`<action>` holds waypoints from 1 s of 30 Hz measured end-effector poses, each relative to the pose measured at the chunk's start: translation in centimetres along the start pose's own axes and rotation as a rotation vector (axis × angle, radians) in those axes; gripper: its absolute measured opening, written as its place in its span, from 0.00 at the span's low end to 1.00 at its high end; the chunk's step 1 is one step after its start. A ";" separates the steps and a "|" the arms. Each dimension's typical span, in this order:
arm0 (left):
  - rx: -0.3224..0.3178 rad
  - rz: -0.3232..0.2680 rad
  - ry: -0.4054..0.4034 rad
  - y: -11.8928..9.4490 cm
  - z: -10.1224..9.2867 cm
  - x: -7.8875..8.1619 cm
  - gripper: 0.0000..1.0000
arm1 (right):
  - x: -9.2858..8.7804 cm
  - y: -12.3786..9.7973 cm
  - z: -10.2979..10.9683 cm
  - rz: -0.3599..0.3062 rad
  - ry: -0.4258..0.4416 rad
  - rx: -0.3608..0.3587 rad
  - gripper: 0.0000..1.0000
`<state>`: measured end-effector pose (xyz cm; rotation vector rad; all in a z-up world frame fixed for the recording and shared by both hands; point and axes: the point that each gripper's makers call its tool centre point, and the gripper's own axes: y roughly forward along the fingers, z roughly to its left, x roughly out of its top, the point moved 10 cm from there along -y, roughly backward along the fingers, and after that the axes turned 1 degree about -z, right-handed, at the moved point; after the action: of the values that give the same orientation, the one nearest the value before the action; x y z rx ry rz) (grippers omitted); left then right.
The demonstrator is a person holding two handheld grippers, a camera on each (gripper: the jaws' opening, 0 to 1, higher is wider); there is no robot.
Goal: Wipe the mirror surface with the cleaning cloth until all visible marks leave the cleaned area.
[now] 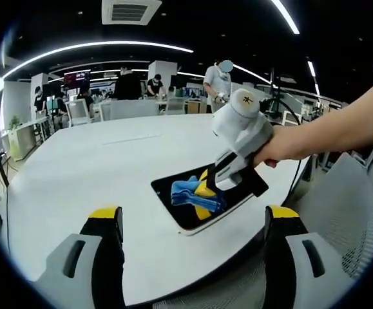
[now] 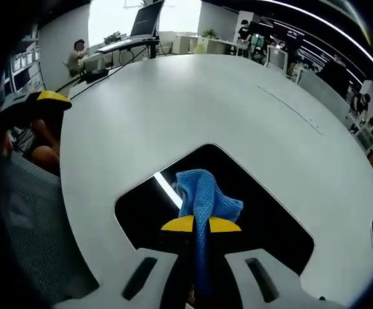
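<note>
Right tool (image 2: 201, 224) closed on one blue cleaning cloth (image 2: 202, 190), yellow tips pressed together around it, cloth resting on one dark mirror (image 2: 263, 212) flat on the white counter (image 2: 173, 103). Left tool (image 1: 194, 214) wide open, holding nothing, raised above the counter (image 1: 89, 167) edge. From the left gripper view: right tool (image 1: 215, 187) with a hand (image 1: 279, 149) gripping it, over the mirror (image 1: 189, 215) with the cloth (image 1: 189, 193); several people at far desks. From the right gripper view: bright strip reflected in the mirror.

The left gripper view sits back from the bench (image 1: 96, 167), facing across it toward the mirror (image 1: 192, 215). The right gripper view looks down from close above the mirror (image 2: 263, 212). Both share mirror, cloth (image 1: 192, 193) and bench.
</note>
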<state>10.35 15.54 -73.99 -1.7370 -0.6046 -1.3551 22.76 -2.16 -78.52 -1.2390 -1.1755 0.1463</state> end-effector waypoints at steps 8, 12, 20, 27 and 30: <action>0.000 0.002 -0.001 0.0 0.0 0.0 0.89 | -0.7 -0.5 -0.9 0.006 0.004 -0.005 0.00; 0.000 -0.001 -0.001 -0.1 0.0 0.0 0.89 | -1.4 -0.8 -1.5 -0.007 0.048 -0.006 0.00; -0.004 0.003 -0.003 -0.1 -0.1 0.0 0.88 | -2.3 -1.3 -2.4 -0.019 0.065 0.000 0.00; -0.011 0.020 -0.006 0.0 -0.2 -0.1 0.86 | -3.2 -1.8 -3.1 -0.020 0.068 -0.014 0.00; -0.017 0.020 -0.003 0.0 -0.2 -0.1 0.87 | -3.5 -2.0 -3.3 -0.023 0.077 -0.018 0.00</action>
<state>10.20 15.37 -74.03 -1.7548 -0.5777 -1.3473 22.72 -7.36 -78.62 -1.2358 -1.1264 0.0703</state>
